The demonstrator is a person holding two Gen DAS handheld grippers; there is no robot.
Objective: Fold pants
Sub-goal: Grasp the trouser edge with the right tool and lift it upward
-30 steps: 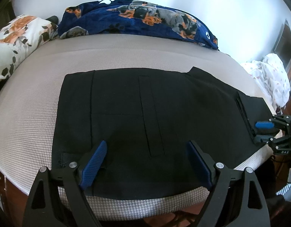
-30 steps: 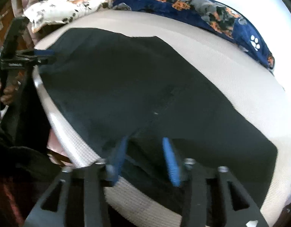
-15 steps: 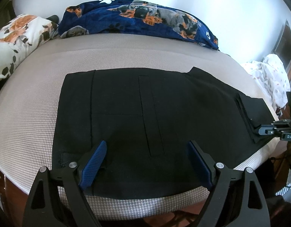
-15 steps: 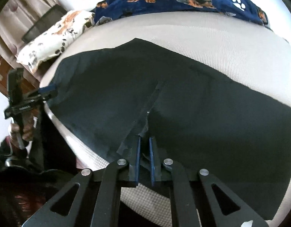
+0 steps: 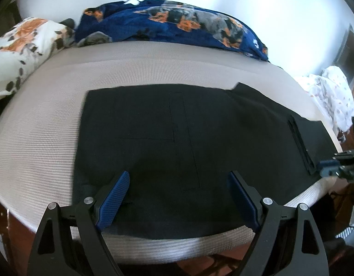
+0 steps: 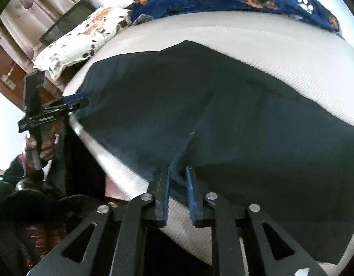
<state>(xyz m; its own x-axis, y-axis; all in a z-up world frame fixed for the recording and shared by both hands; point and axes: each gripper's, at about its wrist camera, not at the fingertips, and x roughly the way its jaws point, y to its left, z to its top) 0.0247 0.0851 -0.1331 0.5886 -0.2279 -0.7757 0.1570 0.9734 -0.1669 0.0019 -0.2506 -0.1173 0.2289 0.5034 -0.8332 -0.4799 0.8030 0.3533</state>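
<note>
Black pants [image 5: 177,138] lie spread flat on a bed [image 5: 39,126] covered in a pale woven sheet, filling the centre of both wrist views.

In the left wrist view, the left gripper [image 5: 179,195] sits at the bottom of the frame with its blue-padded jaws wide apart, over the near edge of the pants. At the right edge of this frame the right gripper [image 5: 338,168] meets the pants beside a folded-over end of the cloth.

In the right wrist view, the right gripper [image 6: 178,193] sits at the bottom centre, its jaws drawn close together with a narrow fold of the pants [image 6: 223,115] between them; whether they pinch it tight cannot be told.

A dark blue blanket [image 5: 172,20] with a dog print lies along the top of the frame, and a white flowered pillow [image 5: 20,46] sits at the upper left.
</note>
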